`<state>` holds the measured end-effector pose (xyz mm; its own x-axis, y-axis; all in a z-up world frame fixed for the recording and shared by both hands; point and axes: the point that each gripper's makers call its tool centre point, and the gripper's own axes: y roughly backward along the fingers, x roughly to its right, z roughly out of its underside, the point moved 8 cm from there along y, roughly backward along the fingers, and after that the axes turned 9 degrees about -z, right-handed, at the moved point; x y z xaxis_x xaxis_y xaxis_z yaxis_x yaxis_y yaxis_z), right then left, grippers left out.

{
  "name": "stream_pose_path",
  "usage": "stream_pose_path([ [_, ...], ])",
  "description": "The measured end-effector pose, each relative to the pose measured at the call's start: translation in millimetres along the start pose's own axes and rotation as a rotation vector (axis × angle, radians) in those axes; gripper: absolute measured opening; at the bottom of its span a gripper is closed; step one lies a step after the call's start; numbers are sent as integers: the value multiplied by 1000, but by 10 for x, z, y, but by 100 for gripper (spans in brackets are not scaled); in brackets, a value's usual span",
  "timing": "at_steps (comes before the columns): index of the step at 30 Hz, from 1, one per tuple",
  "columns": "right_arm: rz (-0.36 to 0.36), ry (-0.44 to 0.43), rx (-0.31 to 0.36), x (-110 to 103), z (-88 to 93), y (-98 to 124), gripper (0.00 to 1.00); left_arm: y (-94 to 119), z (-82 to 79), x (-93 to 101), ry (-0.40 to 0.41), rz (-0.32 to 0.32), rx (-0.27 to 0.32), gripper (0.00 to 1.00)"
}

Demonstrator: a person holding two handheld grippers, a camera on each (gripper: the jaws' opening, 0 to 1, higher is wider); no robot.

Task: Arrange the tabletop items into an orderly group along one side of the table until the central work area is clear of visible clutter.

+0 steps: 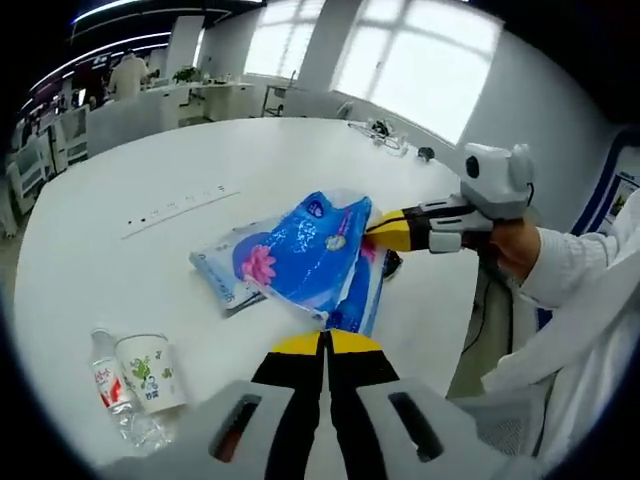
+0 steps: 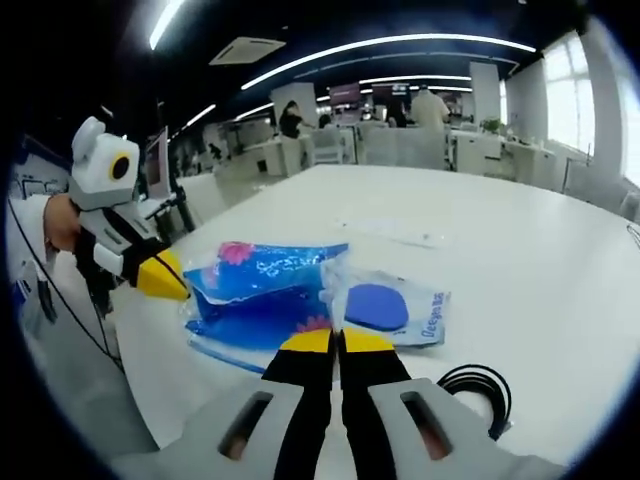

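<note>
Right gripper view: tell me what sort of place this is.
Probably an open-plan office. Rows of desks run behind the large white table, long ceiling light strips run overhead, and a person stands at the far end.

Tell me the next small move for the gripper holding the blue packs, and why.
Probably carry the blue plastic tissue packs toward the paper cup with green print and clear plastic water bottle near the table's edge. The right gripper looks shut on the packs, which lie near the middle of the white round table, while cup and bottle already stand together.
</note>
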<state>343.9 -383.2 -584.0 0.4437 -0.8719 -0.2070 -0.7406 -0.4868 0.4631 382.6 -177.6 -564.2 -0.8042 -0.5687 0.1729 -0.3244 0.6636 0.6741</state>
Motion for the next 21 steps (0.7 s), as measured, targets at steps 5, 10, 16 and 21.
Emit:
stream_pose_path([
  [5,40,-9,21,107,-20,182,0,-99,-132,91,-38,40,-1,0],
  [10,82,-20,39,222,-19,349,0,-214,-291,180,-83,63,-1,0],
  [16,128,-26,49,376,-33,523,0,-380,-484,314,-107,98,8,0],
  [21,162,-24,63,553,-85,668,0,-510,-641,389,-106,121,24,0],
])
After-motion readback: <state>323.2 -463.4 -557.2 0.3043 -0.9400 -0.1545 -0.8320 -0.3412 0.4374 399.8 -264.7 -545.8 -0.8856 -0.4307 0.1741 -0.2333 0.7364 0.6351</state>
